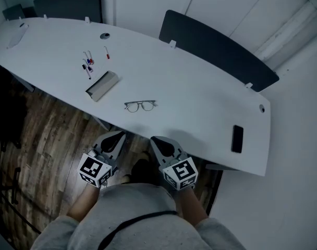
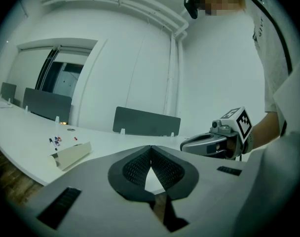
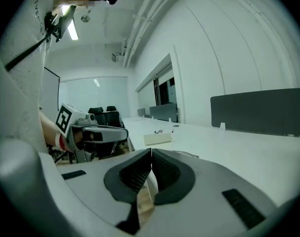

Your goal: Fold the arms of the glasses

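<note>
**Approach stage: both tongs shut and empty, glasses untouched**

Left gripper (image 1: 116, 136) and right gripper (image 1: 155, 139) sit side by side off the near edge of the table (image 1: 200, 87), close to the person's body, over the wood floor. In each gripper's own view the ribbed pads meet at the tip with nothing between them. So both are closed and holding nothing.

The glasses (image 1: 140, 105) lie flat on the table ahead of both grippers, roughly between the lines the two point along and a bit beyond the edge. Neither gripper touches them. They have a thin wire frame. It is too small to tell how the arms are set, so I judge the folding not started.

Other items are off the job:
- A pale oblong box (image 1: 101, 86) ahead and left of the left gripper.
- Small pens (image 1: 88, 64) further out beyond the box.
- A dark phone (image 1: 237, 138) out to the right of the right gripper.

Step in hand: reach-in, no contact yet.

The next move calls for both grippers to go forward over the edge and open their jaws. One should steady the front of the frame. The other should take one arm near its end and swing it inward, then do the same for the second arm. The frame looks light and likely to slide, so it needs a soft pinch and a hold-down.
</note>
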`<state>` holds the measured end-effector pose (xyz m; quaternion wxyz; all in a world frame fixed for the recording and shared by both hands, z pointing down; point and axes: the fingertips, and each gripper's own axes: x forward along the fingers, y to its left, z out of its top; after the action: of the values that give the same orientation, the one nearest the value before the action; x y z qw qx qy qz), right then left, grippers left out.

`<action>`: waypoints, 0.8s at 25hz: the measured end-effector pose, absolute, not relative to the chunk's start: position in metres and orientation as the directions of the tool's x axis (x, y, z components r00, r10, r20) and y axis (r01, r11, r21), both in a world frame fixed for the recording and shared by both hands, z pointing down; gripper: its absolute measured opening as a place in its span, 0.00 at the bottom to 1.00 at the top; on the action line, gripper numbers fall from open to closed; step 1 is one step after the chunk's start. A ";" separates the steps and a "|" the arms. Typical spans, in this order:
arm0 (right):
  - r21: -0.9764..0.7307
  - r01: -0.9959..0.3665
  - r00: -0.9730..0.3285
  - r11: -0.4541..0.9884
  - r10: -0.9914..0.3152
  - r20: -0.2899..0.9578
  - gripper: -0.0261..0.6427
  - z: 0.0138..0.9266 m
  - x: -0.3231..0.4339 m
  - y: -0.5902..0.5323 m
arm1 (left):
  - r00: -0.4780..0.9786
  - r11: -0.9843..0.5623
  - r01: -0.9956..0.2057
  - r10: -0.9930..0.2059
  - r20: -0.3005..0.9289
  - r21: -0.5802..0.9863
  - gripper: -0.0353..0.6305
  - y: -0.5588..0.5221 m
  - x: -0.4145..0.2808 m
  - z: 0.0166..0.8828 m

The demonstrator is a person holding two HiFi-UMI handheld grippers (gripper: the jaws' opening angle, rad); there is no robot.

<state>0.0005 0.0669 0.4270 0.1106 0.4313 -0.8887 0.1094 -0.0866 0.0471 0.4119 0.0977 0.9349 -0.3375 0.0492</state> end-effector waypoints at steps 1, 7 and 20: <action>-0.102 -0.796 -0.598 0.596 -0.749 0.284 0.07 0.425 -0.002 0.072 | 0.766 -0.752 -0.642 -0.624 0.154 0.149 0.08 0.053 -0.089 0.410; -0.107 -0.808 -0.585 0.579 -0.768 0.261 0.07 0.418 -0.017 0.104 | 0.767 -0.749 -0.642 -0.629 0.128 0.166 0.08 0.085 -0.103 0.410; -0.104 -0.832 -0.551 0.544 -0.795 0.252 0.07 0.417 -0.026 0.180 | 0.773 -0.751 -0.633 -0.625 0.109 0.186 0.08 0.151 -0.110 0.420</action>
<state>-0.0262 0.1795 0.4175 0.0876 0.4654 -0.8744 0.1059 -0.1103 0.1506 0.4204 0.1068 0.9355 -0.3362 0.0198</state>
